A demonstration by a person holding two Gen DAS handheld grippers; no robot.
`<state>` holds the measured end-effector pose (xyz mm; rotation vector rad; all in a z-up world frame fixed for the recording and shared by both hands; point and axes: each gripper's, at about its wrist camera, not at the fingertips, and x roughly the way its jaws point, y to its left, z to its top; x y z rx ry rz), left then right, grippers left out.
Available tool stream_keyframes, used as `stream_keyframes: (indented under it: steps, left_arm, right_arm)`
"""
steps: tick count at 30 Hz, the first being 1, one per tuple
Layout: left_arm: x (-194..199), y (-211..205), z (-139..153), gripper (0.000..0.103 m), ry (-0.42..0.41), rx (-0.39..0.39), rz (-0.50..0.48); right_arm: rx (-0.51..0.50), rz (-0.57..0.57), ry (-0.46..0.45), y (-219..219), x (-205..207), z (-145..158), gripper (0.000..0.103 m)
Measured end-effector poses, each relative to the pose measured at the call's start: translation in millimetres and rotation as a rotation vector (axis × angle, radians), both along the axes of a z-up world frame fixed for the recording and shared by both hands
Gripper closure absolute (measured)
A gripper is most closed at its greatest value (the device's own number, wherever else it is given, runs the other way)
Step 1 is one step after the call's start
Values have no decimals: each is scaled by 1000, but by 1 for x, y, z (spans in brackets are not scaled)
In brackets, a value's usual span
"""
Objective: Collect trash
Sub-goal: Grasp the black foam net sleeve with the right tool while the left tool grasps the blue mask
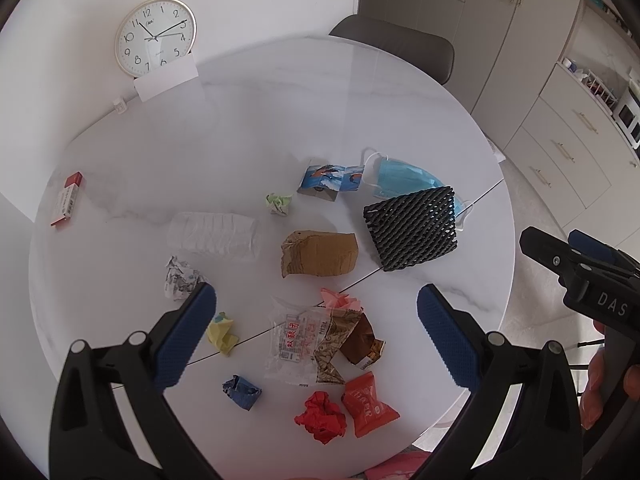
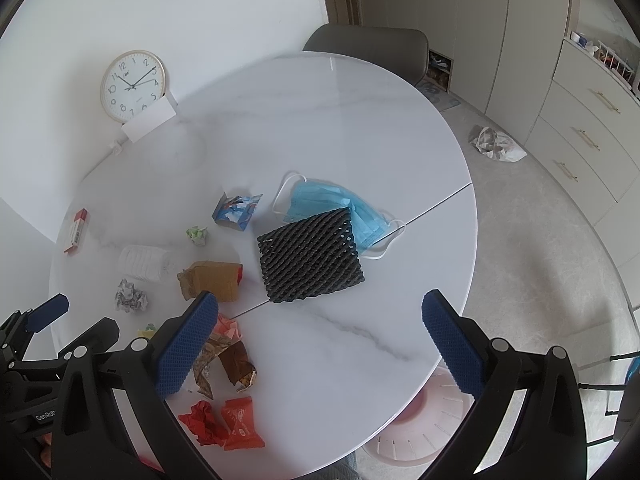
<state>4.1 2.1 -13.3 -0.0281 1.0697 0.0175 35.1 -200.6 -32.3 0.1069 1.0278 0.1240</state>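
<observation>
Trash lies scattered on the round white marble table (image 1: 280, 112). There is a black foam net (image 1: 412, 228), a blue face mask (image 1: 404, 178), a brown paper scrap (image 1: 320, 254), a clear food wrapper (image 1: 296, 340), a red crumpled paper (image 1: 320, 420) and an orange-red snack packet (image 1: 368, 404). My left gripper (image 1: 316, 328) is open and empty, above the wrappers near the front edge. My right gripper (image 2: 320, 336) is open and empty, above bare table in front of the black net (image 2: 310, 258). A pink bin (image 2: 416, 420) stands on the floor under the table's edge.
A clock (image 1: 156, 36) leans on the wall behind a white card. A red and white box (image 1: 68, 200) lies at the far left. A grey chair (image 2: 368, 48) stands behind the table. A plastic bag (image 2: 496, 144) lies on the floor by the cabinets.
</observation>
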Motion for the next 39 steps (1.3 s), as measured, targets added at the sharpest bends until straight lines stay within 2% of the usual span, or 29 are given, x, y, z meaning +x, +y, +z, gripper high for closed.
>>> stream_keyframes:
  steps: [5, 11, 14, 20, 22, 25, 26, 28, 29, 32, 36, 39]
  left_arm:
    - [3, 2, -5, 6, 6, -7, -3]
    - [12, -2, -29, 6, 41, 1, -89]
    - [22, -5, -33, 6, 31, 19, -130]
    - [70, -19, -35, 6, -13, 25, -267]
    - [87, -28, -34, 6, -52, 42, -325]
    - [122, -48, -39, 6, -87, 78, -475]
    - [130, -53, -40, 6, -88, 88, -504]
    - [156, -68, -48, 6, -76, 101, -584]
    - [164, -73, -51, 6, -70, 100, -601]
    - [192, -94, -63, 6, -39, 84, -647]
    - [210, -117, -80, 6, -5, 54, -671]
    - [217, -120, -92, 6, 46, -4, -652]
  right_arm:
    - [9, 22, 15, -1, 11, -15, 2]
    - [-73, 37, 86, -5, 58, -87, 2]
    - [-78, 24, 131, -13, 80, -118, 13]
    - [52, 0, 229, -23, 97, -160, 30]
    - [74, 4, 246, -22, 97, -164, 36]
    - [104, 15, 255, -21, 94, -167, 55]
    - [111, 12, 263, -24, 93, -167, 65]
    - [126, -10, 264, -30, 91, -166, 75]
    - [167, -28, 257, -37, 87, -164, 82]
    - [230, -83, 225, -54, 73, -155, 93]
    - [237, -92, 186, -66, 62, -146, 93]
    - [212, -81, 167, -69, 65, -142, 93]
